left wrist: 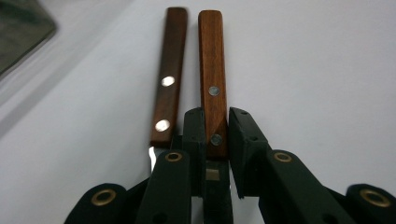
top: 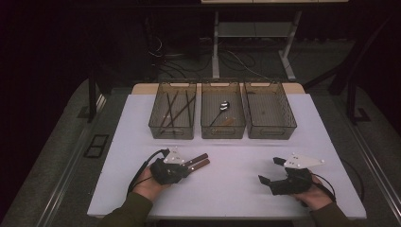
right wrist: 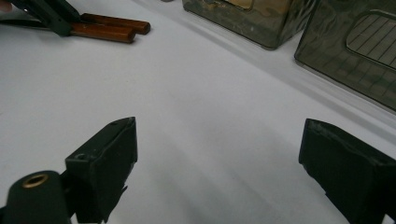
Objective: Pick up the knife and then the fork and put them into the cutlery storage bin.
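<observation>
Wooden-handled knife [left wrist: 213,79] gripped level in left tongs [left wrist: 215,135], right tongs [right wrist: 219,163] wide apart, low over table [top: 236,179].

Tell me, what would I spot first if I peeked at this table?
Probably the left gripper near the front of the white table, its fingers closed on one of two wooden-handled utensils; the other one lies right beside it. At the back stand three see-through bins in a row, the middle one holding a spoon.
</observation>
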Available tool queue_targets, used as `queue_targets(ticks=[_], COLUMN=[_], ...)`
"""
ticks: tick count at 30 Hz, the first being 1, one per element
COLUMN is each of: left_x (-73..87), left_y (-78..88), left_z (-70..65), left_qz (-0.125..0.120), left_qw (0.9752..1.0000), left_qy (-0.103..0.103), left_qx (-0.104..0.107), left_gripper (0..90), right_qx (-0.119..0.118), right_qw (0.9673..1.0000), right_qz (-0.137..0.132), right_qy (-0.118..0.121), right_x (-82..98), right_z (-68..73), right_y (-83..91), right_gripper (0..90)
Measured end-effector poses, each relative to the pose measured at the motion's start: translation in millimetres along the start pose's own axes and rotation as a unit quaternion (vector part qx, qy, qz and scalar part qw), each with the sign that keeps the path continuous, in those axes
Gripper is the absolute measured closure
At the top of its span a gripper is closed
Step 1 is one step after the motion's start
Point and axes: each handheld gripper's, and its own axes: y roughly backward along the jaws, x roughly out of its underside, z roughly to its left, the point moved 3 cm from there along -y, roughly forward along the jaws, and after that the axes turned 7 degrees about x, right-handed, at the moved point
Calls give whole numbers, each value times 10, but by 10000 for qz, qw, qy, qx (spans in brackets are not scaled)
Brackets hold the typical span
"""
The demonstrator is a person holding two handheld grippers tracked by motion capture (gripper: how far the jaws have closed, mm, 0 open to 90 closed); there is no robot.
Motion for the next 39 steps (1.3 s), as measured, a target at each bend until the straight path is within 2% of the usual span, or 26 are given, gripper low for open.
queue_targets(ticks=[2, 3, 4, 7, 11, 16, 20, 25, 29, 35, 37, 38, 39], left_x=[-37, -54, -71, -114, -177, -326, -463, -642, -796, -986, -1039, -1054, -1059], left_y=[-4, -3, 8, 33, 47, 53, 35, -31, -118, -230, -261, -271, -283], left_z=[-17, -30, -31, -45, -76, -134, -185, -235, -279, -323, -360, -378, -397], left_qz=[19, -16, -10, -133, -136, -107, -64, 31, 159, 238, 248, 230, 243], left_qw=[9999, 9999, 9999, 9996, 9989, 9963, 9938, 9893, 9844, 9780, 9745, 9736, 9729], left_qy=[-107, -67, -119, -126, -228, -460, -672, -948, -1189, -1445, -1571, -1616, -1657], left_qx=[23, 78, 109, 220, 399, 716, 882, 1104, 1290, 1486, 1582, 1593, 1596], left_gripper=[768, 768, 768, 768, 768, 768, 768, 768, 768, 767, 767, 767, 767], right_qx=[-21, -37, -62, -215, -423, -980, -1215, -1495, -1699, -2032, -2094, -2150, -2192], right_qw=[10000, 10000, 9999, 9997, 9989, 9944, 9908, 9861, 9815, 9709, 9677, 9642, 9627], right_qz=[28, 45, 67, 106, 200, 335, 419, 411, 445, 580, 652, 691, 709], right_qy=[24, 40, 45, 27, 94, 219, 433, 601, 761, 1129, 1243, 1388, 1422], right_x=[-1, -2, -6, -32, -72, -130, -187, -302, -407, -588, -630, -652, -668], right_z=[-5, -7, -10, -22, -6, 29, 63, 114, 165, 284, 319, 335, 356], right_y=[4, 6, 8, 27, 51, 65, 27, -4, -58, -200, -246, -287, -315], right_gripper=[117, 117, 117, 117, 117, 147, 147, 146, 147, 149, 153, 154, 155])
